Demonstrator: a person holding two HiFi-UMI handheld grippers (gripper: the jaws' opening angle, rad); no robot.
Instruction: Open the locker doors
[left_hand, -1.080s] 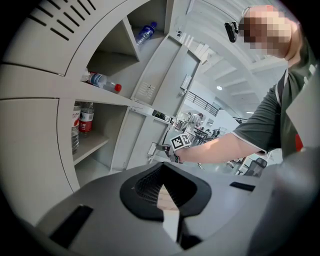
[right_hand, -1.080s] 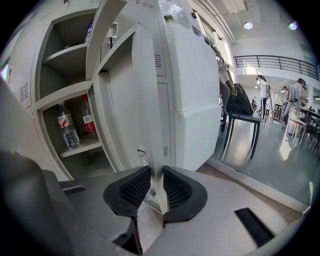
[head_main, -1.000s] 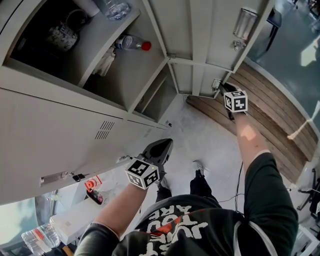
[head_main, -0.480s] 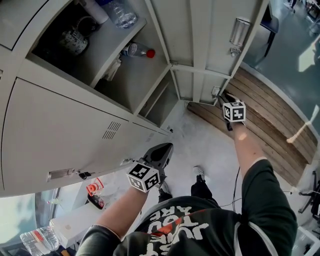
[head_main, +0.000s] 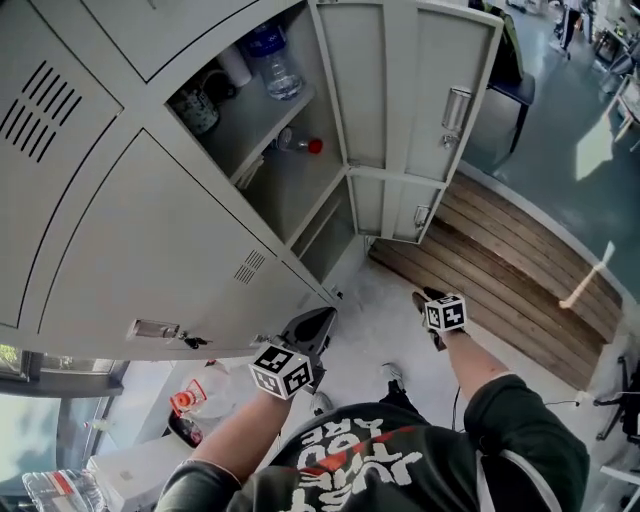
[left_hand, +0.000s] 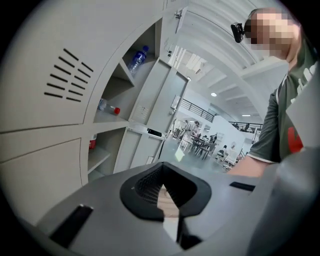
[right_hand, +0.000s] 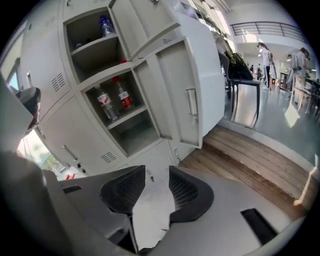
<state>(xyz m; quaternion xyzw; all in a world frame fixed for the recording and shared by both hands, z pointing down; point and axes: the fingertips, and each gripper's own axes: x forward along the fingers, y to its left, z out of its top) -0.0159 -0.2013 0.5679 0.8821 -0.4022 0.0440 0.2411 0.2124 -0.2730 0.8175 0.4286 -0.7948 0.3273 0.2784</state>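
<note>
Currently: locker doors (head_main: 452, 95) stand swung open at far right; bottles (head_main: 274, 62) on the shelves to their left. Right gripper (right_hand: 157, 173), nearer, well apart from them: jaws just been opening, nothing between. Left gripper (left_hand: 162, 169): jaws apparently closed together, empty.

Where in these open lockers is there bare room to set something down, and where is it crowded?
Bare: the empty bay under the shelf holding two bottles, beside the open doors. The grey floor between the lockers and the wooden platform is also free. Crowded: the top compartment, with a mug and a water bottle.
</note>
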